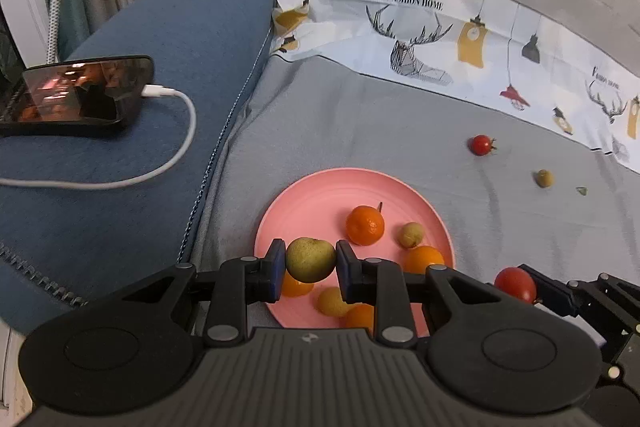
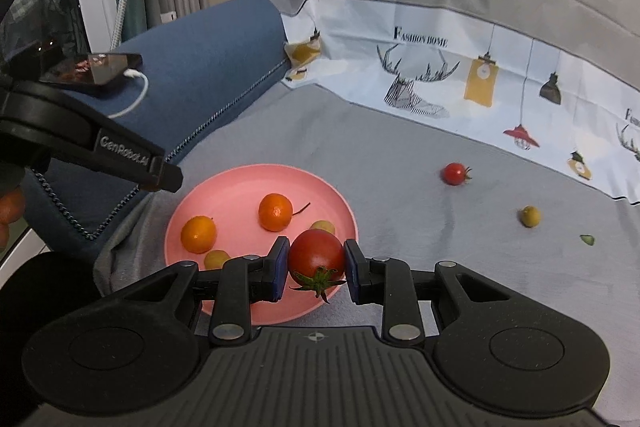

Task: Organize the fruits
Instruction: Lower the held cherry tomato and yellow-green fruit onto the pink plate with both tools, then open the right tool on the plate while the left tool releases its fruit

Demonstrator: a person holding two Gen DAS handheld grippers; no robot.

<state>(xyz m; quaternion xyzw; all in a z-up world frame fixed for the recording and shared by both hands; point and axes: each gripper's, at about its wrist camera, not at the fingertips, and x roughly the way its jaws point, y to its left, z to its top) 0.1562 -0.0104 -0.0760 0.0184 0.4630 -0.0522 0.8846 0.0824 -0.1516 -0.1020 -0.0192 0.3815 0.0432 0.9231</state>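
A pink plate [image 1: 320, 187] [image 2: 240, 183] lies on the grey cloth and holds several oranges [image 1: 365, 225] [image 2: 275, 212] and small yellow-green fruits [image 1: 410, 234] [image 2: 322, 226]. My left gripper [image 1: 311, 261] is shut on a green-yellow fruit [image 1: 311, 259] above the plate's near left part. My right gripper [image 2: 316, 269] is shut on a red tomato [image 2: 316, 257] with a green stem, over the plate's near right rim. In the left wrist view that tomato [image 1: 515, 284] shows at the lower right. On the cloth lie a small red tomato [image 1: 481, 145] [image 2: 454, 173] and a green fruit [image 1: 544, 178] [image 2: 530, 216].
A blue cushion [image 1: 160, 87] [image 2: 208, 55] at the left carries a phone [image 1: 76, 95] [image 2: 90, 67] on a white cable [image 1: 176, 163]. A printed cloth wall [image 1: 440, 39] [image 2: 460, 75] rises behind. A tiny green scrap [image 1: 582, 191] [image 2: 587, 239] lies at the right.
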